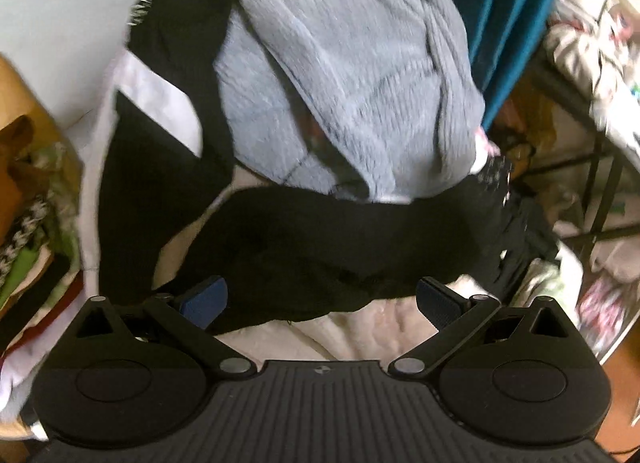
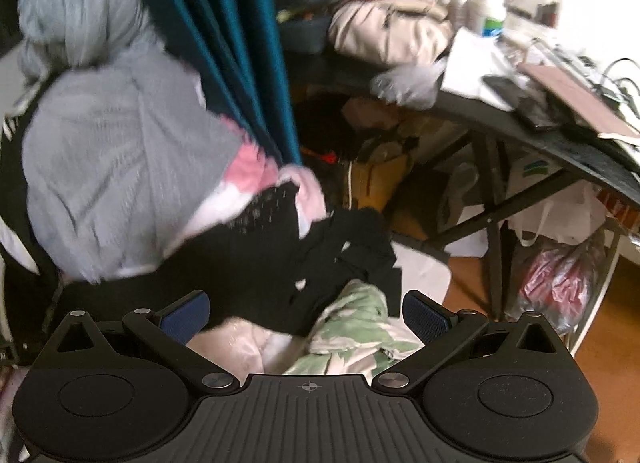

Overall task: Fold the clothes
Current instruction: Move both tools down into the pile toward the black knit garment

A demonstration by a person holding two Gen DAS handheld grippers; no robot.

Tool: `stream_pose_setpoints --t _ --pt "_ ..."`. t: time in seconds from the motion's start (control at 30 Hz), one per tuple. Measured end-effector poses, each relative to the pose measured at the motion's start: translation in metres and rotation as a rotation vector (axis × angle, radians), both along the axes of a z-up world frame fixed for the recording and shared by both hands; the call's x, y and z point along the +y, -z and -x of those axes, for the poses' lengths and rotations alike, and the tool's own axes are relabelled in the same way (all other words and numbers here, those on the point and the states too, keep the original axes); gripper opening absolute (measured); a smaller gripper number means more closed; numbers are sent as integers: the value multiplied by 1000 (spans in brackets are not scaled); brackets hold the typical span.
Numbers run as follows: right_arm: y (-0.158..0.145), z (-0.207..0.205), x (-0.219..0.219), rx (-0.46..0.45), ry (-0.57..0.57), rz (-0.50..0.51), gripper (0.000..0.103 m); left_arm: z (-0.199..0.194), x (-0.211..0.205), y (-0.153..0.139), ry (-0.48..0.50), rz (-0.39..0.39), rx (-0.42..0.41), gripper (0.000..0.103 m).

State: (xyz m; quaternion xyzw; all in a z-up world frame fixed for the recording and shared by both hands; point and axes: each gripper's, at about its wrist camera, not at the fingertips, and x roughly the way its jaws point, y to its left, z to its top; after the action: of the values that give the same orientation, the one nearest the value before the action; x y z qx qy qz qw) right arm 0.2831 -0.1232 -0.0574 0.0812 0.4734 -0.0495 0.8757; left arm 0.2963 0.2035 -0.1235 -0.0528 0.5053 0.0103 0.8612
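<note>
A: Clothes everywhere, heaped up. Where does the black garment (image 1: pixel 340 247) sit against that big grey ribbed knit sweater (image 1: pixel 344 75)?

B: Directly below the sweater, touching its lower edge, spread across pale cream bedding (image 1: pixel 372 323). In the right wrist view the same black cloth (image 2: pixel 280 259) runs out from under the sweater (image 2: pixel 116 167) and overlaps a green-and-white patterned fabric (image 2: pixel 356 327).

A: And the claws?

B: The left gripper (image 1: pixel 320 301) is spread wide, blue pads apart, nothing pinched; the black garment's hem lies between them. The right gripper (image 2: pixel 306 313) is equally spread, holding nothing.

A: Beside the sweater?

B: A teal curtain (image 2: pixel 224 43) hangs against its right side, with a cluttered black table (image 2: pixel 520 131) farther right.
</note>
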Motion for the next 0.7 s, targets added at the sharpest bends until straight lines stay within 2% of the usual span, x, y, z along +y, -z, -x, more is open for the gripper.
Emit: stream_pose_setpoints --t 0.23,0.43,0.57,0.7 --pt "100 -35 20 145 -88 -25 102 -18 -16 73 67 -17 70 103" --pt "181 -69 53 242 -250 20 102 -25 -19 127 2 2 142 103" --pt "225 -85 63 299 -269 49 102 -25 -16 158 -31 -13 176 103" --pt "254 -91 70 340 -340 81 102 -24 -20 168 -21 -48 162 103"
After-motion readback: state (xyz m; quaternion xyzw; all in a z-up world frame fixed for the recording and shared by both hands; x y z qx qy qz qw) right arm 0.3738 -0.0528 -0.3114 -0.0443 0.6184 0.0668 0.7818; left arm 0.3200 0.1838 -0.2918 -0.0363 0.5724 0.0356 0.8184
